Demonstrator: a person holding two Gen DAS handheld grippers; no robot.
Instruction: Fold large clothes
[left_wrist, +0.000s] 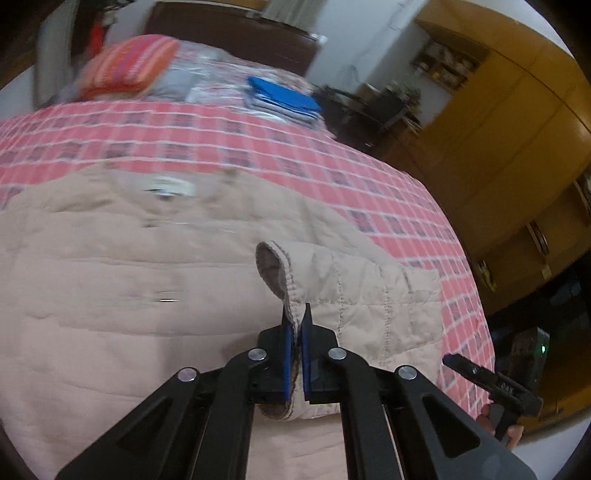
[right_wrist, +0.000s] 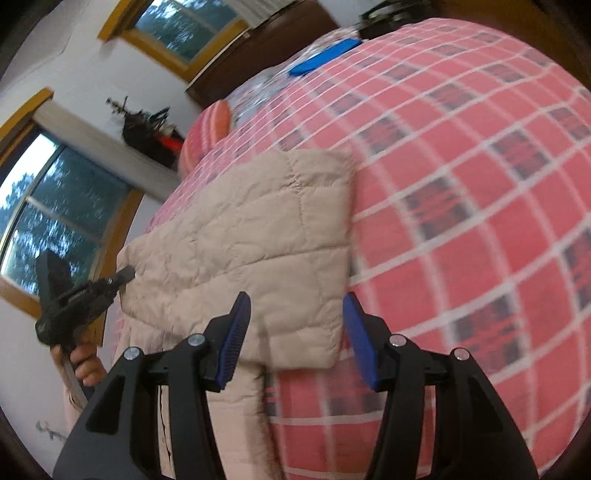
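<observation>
Left wrist view is showing the left gripper (left_wrist: 296, 325) pinching the sleeve cuff (left_wrist: 275, 266) of a beige quilted jacket (left_wrist: 110, 258), which is lying spread on the red checked bedspread (left_wrist: 258, 136). The right gripper (right_wrist: 295, 332) is hovering with jaws wide apart, holding nothing, over the folded sleeve (right_wrist: 251, 229). The padded fabric is looking soft, light and floppy, so hems and cuffs are seeming the best holds. Motion blur is smearing the collar, and the near hem is being cut off.
</observation>
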